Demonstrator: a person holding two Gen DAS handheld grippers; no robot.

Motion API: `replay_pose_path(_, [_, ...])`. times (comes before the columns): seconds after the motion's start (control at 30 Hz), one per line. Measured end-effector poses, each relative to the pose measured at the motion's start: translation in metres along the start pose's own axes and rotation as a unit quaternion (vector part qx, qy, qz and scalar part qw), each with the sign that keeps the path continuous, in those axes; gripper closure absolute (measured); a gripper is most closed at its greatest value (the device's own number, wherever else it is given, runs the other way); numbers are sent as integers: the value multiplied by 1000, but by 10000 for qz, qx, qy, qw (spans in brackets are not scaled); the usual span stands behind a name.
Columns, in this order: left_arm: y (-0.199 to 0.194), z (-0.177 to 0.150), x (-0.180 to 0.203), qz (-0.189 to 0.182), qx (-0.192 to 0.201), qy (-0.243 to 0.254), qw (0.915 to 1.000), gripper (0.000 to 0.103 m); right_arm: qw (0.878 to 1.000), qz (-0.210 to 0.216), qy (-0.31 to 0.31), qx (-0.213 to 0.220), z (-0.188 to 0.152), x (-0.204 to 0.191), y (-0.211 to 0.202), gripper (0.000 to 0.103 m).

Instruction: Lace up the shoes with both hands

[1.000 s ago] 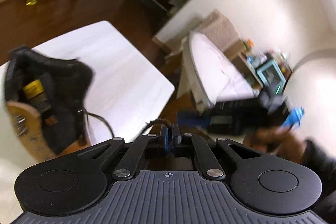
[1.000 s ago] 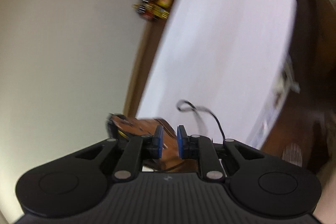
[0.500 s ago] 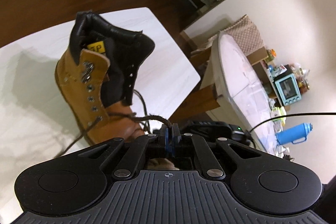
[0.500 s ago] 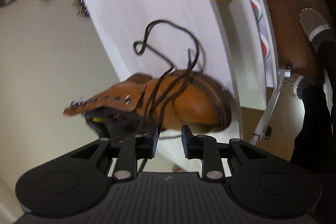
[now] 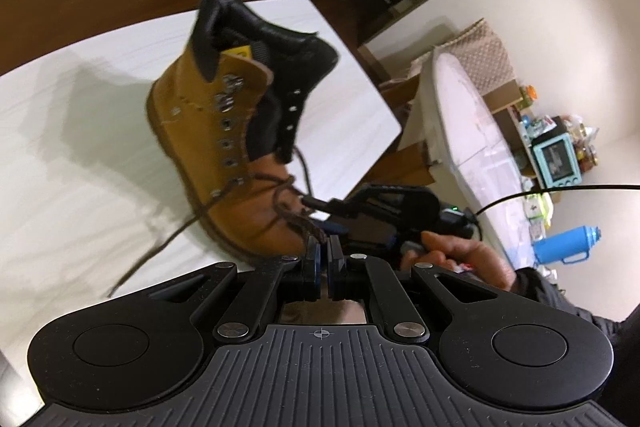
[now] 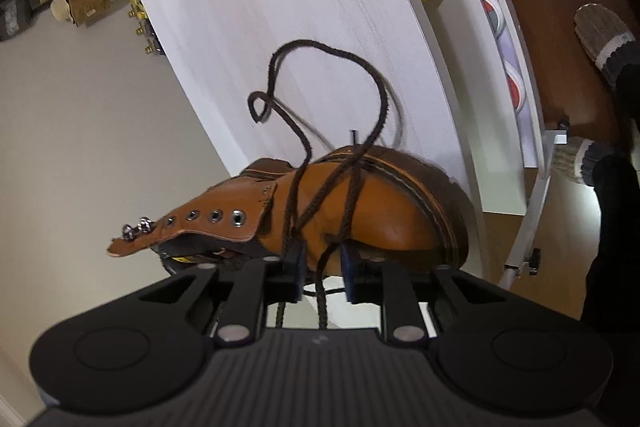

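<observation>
I take the tan leather lace-up boot (image 5: 236, 163) as my landmark; it stands on the white tabletop (image 5: 80, 147) with its toe toward me. Left of it, one loose end of the dark brown braided lace (image 5: 160, 247) trails across the table. On the boot itself only the lowest eyelets carry lace; the upper eyelets and the metal hooks (image 5: 226, 93) near the black padded collar are bare, so I judge most of the lacing is left to do. Just in front of the toe, my left gripper (image 5: 323, 263) is pinched tight on the other stretch of lace. Right of the toe, my right gripper (image 6: 322, 271) is closing: its jaws stand apart with lace strands running between them, the pads not pressing yet.
</observation>
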State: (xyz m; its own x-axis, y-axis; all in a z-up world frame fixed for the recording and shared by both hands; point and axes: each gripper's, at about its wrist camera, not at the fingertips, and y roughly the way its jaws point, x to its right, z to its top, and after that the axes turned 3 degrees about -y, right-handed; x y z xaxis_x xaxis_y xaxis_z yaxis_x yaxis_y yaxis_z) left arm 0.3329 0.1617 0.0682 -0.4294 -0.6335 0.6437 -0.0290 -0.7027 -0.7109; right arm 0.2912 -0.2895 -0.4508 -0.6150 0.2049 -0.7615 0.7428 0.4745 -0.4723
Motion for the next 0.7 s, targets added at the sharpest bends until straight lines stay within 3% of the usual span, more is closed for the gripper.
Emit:
replay_pose_path(0.1, [2, -2, -10, 212, -208, 0, 9996, 97, 9996, -66, -276, 60, -4, -4, -2, 100])
replay_pose_path(0.17, [4, -3, -14, 319, -382, 81, 9987, 86, 9985, -65, -530, 117, -11, -10, -9, 100])
replay_pose_path(0.3, [8, -4, -11, 708, -686, 749, 9923, 83, 9891, -119, -1436, 296, -26, -33, -28, 100])
replay_pose_path(0.4, [10, 2, -4, 505, -644, 912, 9925, 82, 9654, -110, -2594, 260, -42, -60, -33, 100])
replay_pose_path(0.5, [11, 16, 7, 124, -398, 976, 9944, 82, 9287, -241, -3693, 233, -63, -83, -32, 100])
replay_pose_path(0.6, [16, 28, 16, -83, -263, 1043, 9942, 82, 8778, -624, -4740, 288, -86, -99, -28, 100])
replay_pose_path(0.7, [24, 38, 23, -255, -266, 1068, 9936, 82, 8165, -974, -5682, 314, -111, -105, -22, 100])
